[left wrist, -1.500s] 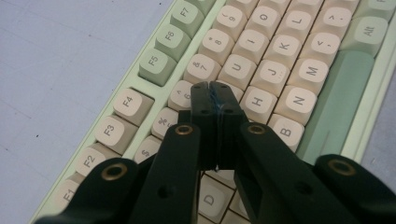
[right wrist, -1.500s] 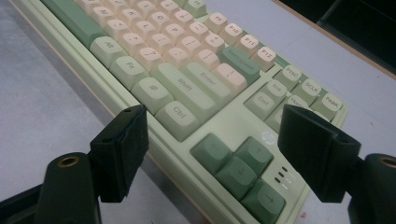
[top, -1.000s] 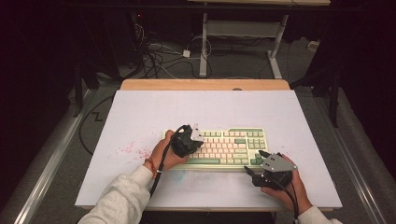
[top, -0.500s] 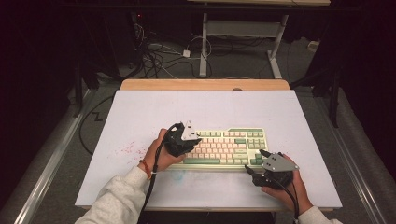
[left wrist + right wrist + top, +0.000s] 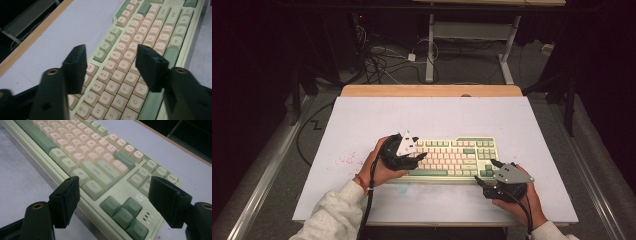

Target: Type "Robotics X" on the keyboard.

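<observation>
1. Keyboard (image 5: 454, 157), cream and green, lies flat on the white table (image 5: 362, 125), near its front edge.
2. It looks rigid and moderately light; the loose keycaps are probably its fragile part.
3. Left gripper (image 5: 414, 159) hovers over the left-hand keys; its jaws have just been opening, nothing between them.
4. Right gripper (image 5: 484, 172) stands open astride the front right corner.
5. Best hold: the plastic end edges, not the keys.
</observation>
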Tool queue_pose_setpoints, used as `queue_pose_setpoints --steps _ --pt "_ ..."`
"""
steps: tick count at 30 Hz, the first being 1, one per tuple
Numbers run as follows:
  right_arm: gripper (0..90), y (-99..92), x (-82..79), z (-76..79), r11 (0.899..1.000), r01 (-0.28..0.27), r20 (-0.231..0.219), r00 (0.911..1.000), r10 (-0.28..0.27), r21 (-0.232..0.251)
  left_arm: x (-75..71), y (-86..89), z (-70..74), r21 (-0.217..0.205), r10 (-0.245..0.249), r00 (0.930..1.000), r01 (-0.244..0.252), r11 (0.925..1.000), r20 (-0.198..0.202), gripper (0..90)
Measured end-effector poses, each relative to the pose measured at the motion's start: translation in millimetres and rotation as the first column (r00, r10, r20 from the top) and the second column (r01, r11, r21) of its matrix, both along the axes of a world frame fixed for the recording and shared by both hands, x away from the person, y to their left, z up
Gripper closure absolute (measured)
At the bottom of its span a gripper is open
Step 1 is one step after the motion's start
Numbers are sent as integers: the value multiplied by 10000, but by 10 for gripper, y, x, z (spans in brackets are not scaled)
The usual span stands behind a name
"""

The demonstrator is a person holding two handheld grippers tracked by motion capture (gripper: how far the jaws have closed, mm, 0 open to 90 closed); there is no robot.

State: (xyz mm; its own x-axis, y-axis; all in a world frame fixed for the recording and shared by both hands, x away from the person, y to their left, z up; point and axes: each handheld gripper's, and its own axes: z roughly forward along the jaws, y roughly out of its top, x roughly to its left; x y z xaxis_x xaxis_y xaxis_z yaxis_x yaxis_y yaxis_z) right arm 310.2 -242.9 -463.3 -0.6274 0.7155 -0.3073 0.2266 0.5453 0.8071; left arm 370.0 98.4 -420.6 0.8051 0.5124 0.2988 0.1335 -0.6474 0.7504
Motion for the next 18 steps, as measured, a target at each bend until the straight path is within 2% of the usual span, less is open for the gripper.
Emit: queue_pose_setpoints --steps 3,5,6,7,10,13,18 --pt "260 -5 -2 2 10000 14 -27 10000 -14 -20 -20 54 -13 -124 55 9999 -54 9999 89 260" --pt "260 -11 4 2 10000 72 -54 10000 -72 -1 -30 89 -16 -253 89 10000 -89 9996 10 222" --pt "260 -13 9 2 10000 66 -52 10000 -66 0 -44 103 -17 -198 138 9998 -136 9997 146 209" --pt "260 -13 12 1 10000 83 -55 10000 -83 7 -63 121 -21 -202 206 9992 -199 9996 335 201" --pt "263 -2 12 -3 10000 85 -120 9999 -85 -20 -97 180 -25 -100 136 9988 -132 9999 478 199" --pt "266 0 13 13 9996 56 -309 9995 -48 281 -127 242 -38 -182 210 9983 -201 9996 537 192" --pt "266 11 3 30 9996 41 -230 9997 -35 291 -177 327 -79 102 528 9949 -539 9985 857 191"
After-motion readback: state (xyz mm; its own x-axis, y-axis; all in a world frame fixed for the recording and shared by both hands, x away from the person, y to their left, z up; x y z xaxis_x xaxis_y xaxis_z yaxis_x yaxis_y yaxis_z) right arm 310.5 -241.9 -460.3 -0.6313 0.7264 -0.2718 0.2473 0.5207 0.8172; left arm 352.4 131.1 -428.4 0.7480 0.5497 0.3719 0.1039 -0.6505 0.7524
